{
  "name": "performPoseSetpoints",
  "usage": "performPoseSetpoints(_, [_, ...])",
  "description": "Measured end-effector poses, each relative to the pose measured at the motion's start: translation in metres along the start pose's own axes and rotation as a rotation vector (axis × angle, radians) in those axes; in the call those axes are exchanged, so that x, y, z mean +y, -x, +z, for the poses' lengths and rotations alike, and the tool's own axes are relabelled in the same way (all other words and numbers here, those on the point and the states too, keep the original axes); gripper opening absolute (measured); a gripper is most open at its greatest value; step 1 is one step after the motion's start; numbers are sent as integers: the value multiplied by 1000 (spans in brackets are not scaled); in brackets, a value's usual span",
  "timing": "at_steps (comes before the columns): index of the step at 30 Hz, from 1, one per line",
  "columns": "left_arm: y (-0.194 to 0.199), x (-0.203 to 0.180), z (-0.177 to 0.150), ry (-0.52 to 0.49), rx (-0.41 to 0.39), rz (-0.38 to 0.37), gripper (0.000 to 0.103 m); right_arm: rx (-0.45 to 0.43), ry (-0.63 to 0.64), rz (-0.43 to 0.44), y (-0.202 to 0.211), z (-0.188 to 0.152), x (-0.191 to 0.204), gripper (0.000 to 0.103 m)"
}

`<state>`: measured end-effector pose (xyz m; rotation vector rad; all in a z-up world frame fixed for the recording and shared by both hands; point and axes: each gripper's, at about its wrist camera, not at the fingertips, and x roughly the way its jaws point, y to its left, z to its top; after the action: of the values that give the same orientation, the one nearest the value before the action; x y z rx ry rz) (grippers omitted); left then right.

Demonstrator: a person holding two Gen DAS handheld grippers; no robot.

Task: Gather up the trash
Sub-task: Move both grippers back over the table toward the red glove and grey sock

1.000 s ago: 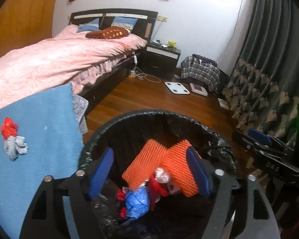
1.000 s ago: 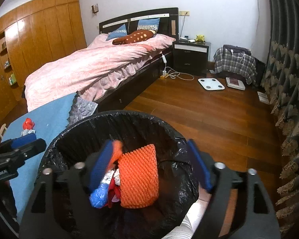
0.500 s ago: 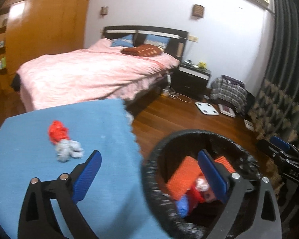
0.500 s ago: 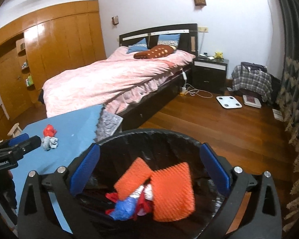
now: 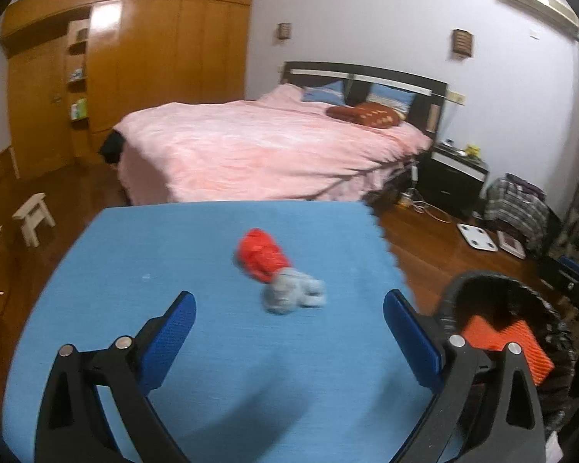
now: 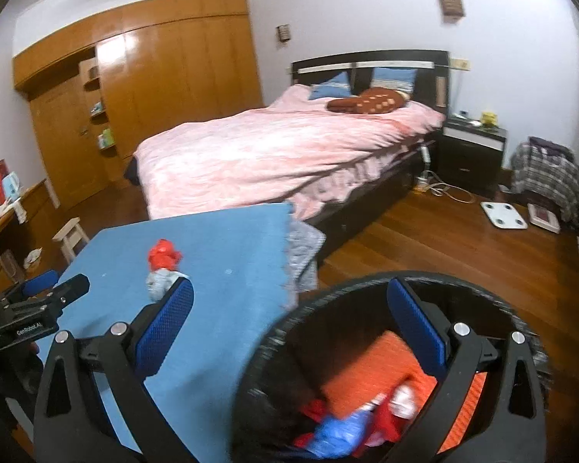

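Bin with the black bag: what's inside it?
The bin holds orange foam netting, a blue wad, red scraps. Anything beneath them is hidden.

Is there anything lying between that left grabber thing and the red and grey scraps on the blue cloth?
Nothing visible. The left hand-held gripper is open, and only bare blue cloth separates it from the red scrap and grey scrap.

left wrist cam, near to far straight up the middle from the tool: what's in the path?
left tool, open → blue table cover → grey wad → red wad touching it → pink bed → dark headboard → white wall.
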<state>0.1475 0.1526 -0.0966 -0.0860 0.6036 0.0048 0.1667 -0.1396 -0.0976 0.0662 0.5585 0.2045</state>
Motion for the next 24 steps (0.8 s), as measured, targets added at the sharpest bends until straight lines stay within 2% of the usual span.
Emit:
performPoseSetpoints(10, [-21,70,-7,58,15,119,96,57,40,100,-72,9,75,98])
performPoseSetpoints(17, [-39,97,-15,77,26,157,96,106,94,119,-127,1,122,98])
performPoseSetpoints(24, [-51,115,-20,99,38,171,96,199,109,115,-177,-13,144,98])
